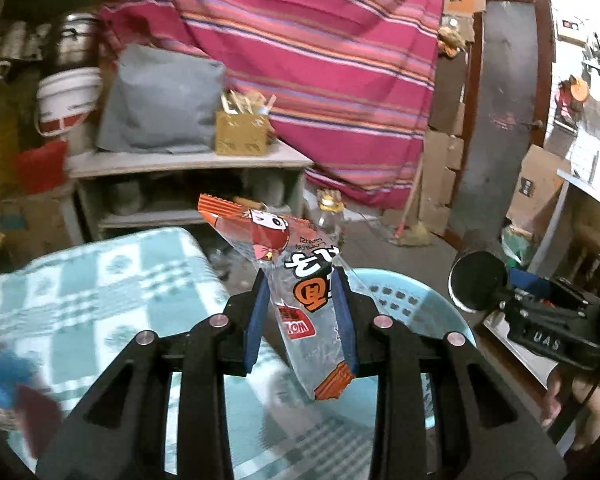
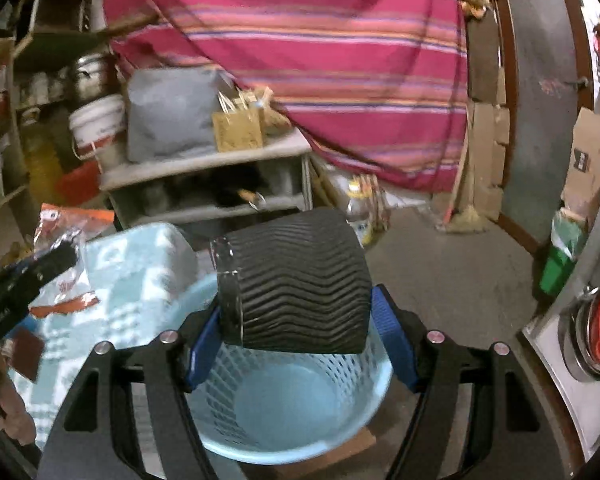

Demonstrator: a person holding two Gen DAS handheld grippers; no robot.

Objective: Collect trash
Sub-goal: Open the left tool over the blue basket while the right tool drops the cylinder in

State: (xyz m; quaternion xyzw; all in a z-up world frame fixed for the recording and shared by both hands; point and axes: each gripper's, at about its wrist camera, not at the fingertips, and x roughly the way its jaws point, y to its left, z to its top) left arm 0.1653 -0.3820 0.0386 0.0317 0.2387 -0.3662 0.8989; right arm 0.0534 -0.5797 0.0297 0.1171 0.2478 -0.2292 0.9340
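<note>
The left gripper (image 1: 302,280) is pinching an orange-and-clear snack wrapper (image 1: 296,276) beside the checked tablecloth (image 1: 80,300). The right gripper (image 2: 296,312) is clamping a black ribbed cup (image 2: 300,280) on its side, directly above the light-blue basket (image 2: 292,412).

Showing black plastic frames on both tools, built of angled struts with triangular cut-outs. Carrying four round silver rivets across each linkage. Wearing blue pads along the inner faces of the fingers (image 1: 346,312) on the left hand-held gripper (image 1: 302,280), and matching blue pads on the right hand-held gripper (image 2: 296,308). Bearing pale raised lettering on the black body, seen from the other camera, beside a round black disc.
</note>
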